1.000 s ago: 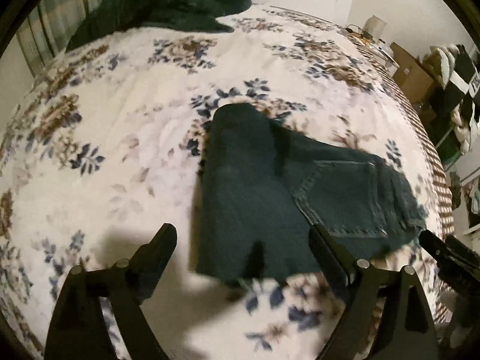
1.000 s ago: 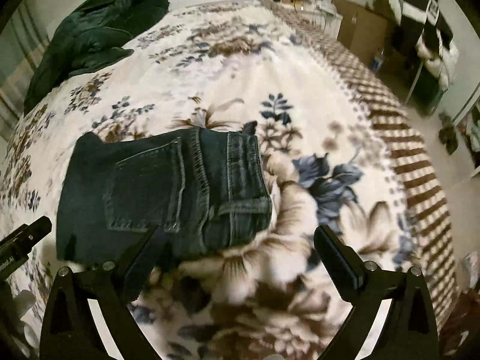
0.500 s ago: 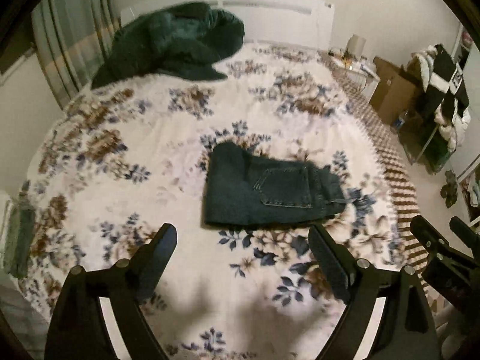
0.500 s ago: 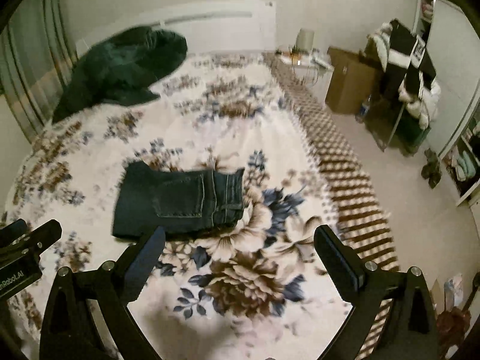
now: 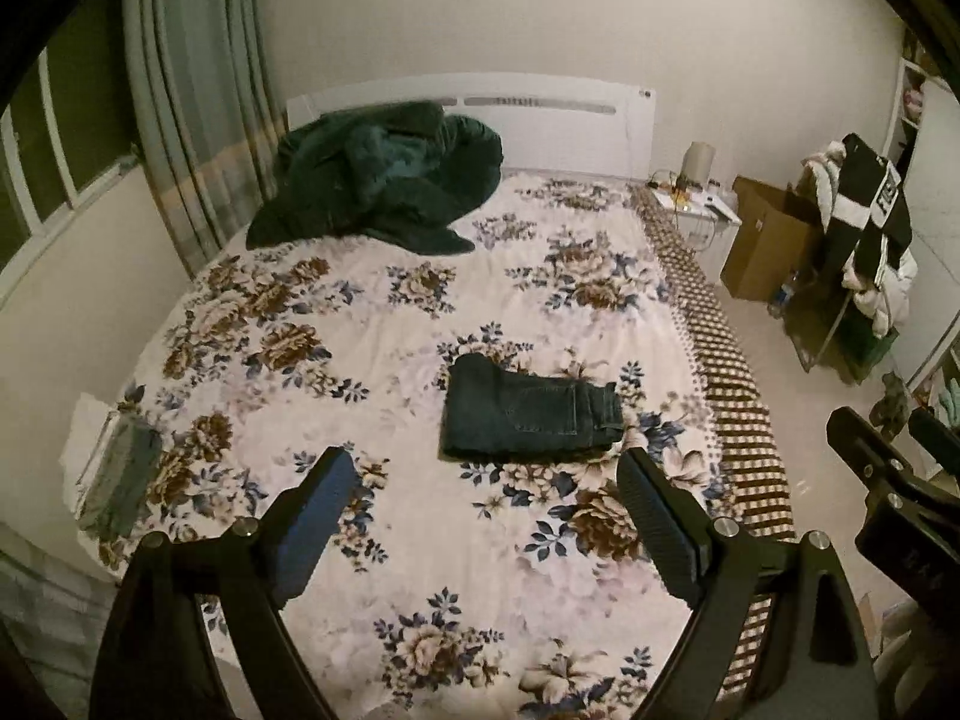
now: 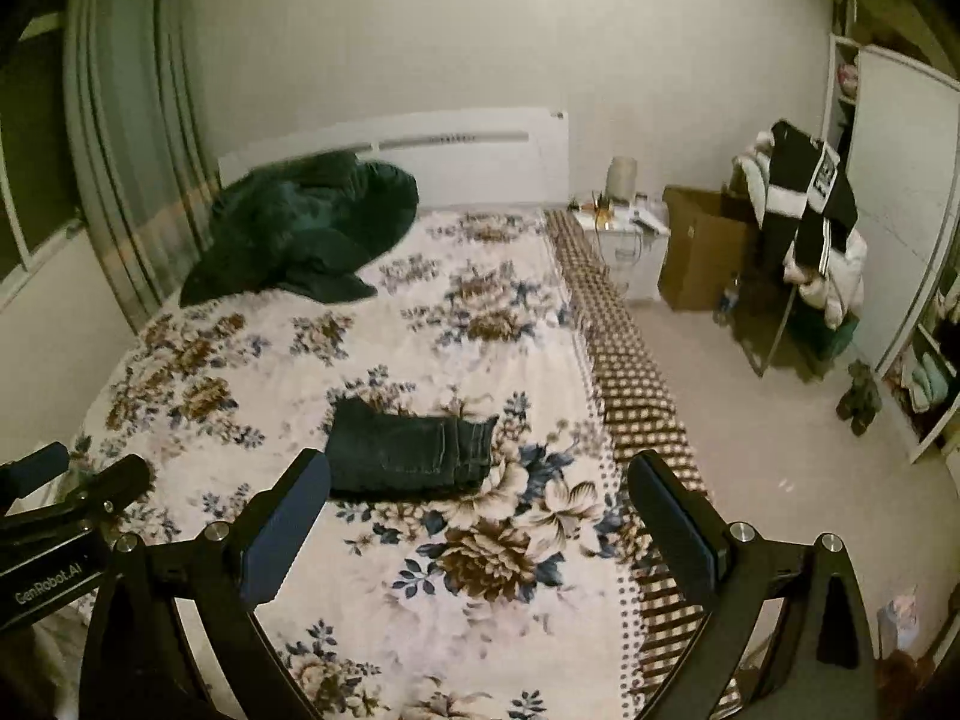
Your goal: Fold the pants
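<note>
The dark blue jeans (image 5: 528,411) lie folded into a small flat rectangle on the floral bedspread (image 5: 372,324), back pocket up; they also show in the right wrist view (image 6: 411,453). My left gripper (image 5: 486,480) is open and empty, held well back from the jeans and above the bed's near part. My right gripper (image 6: 480,480) is open and empty, also well back, with the jeans just beyond its left finger. The right gripper also shows at the right edge of the left wrist view (image 5: 888,468).
A dark green blanket (image 5: 384,180) is heaped by the white headboard (image 5: 540,114). A small folded grey cloth (image 5: 120,474) lies at the bed's left edge. A nightstand (image 6: 624,234), cardboard box (image 6: 702,252) and clothes rack (image 6: 810,222) stand right of the bed.
Both grippers have pulled far back and up from the jeans, so the whole bed and room now show. The folded jeans have stayed in place.
</note>
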Available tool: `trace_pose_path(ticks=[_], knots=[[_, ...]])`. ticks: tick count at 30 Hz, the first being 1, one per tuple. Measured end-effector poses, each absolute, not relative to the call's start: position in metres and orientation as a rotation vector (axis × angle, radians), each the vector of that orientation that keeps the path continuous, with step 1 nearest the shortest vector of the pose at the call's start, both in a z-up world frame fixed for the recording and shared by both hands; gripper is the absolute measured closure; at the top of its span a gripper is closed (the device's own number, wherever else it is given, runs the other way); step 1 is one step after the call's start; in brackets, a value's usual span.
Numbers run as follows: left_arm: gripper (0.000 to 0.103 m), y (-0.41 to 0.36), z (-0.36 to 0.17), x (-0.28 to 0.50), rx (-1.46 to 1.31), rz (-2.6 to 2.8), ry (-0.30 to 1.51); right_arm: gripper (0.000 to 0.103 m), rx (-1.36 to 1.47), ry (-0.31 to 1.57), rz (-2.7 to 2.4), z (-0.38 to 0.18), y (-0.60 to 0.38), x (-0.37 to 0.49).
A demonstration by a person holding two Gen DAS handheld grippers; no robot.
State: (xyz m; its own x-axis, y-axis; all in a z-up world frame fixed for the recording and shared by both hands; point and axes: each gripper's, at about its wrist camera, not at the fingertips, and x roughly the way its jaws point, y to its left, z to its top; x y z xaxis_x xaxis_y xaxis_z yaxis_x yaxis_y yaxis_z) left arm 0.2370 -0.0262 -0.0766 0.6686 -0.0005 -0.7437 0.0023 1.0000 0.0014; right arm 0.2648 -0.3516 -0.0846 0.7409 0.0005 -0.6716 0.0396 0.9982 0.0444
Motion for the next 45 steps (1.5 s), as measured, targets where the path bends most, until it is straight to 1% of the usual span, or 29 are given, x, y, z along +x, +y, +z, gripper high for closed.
trace_pose_path(ticks=[3, 7, 9, 14, 15, 16, 17, 18, 28, 45], knots=[[0.013, -0.027, -0.051, 0.216, 0.014, -0.002, 0.814, 0.002, 0.055, 0.707, -0.011, -0.048, -0.349, 0.235], [0.013, -0.023, -0.031, 0.194, 0.015, -0.014, 0.797, 0.002, 0.045, 0.674, 0.004, -0.007, -0.342, 0.198], [0.013, -0.021, -0.025, 0.184, 0.016, -0.021, 0.793, 0.002, 0.031, 0.658, 0.010, 0.009, -0.338, 0.182], [0.013, -0.014, -0.023, 0.170, -0.004, -0.029, 0.802, 0.001, 0.035, 0.653, 0.008, 0.028, -0.334, 0.157], [0.012, -0.013, -0.024, 0.169, -0.004, -0.027, 0.805, 0.001, 0.030, 0.652, 0.002, 0.030, -0.333, 0.155], [0.005, -0.012, -0.023, 0.167, -0.004, -0.023, 0.806, 0.001, 0.025, 0.656, -0.006, 0.031, -0.332, 0.155], [0.001, -0.012, -0.024, 0.167, -0.002, -0.019, 0.808, 0.001, 0.027, 0.661, -0.011, 0.033, -0.332, 0.154], [0.000, -0.013, -0.023, 0.165, -0.003, -0.019, 0.806, 0.001, 0.033, 0.667, -0.011, 0.032, -0.332, 0.154], [0.000, -0.013, -0.019, 0.159, 0.013, -0.010, 0.807, 0.001, 0.029, 0.698, -0.022, 0.018, -0.332, 0.172], [0.000, -0.010, -0.015, 0.157, 0.007, 0.018, 0.798, 0.001, 0.021, 0.712, 0.006, 0.008, -0.330, 0.173]])
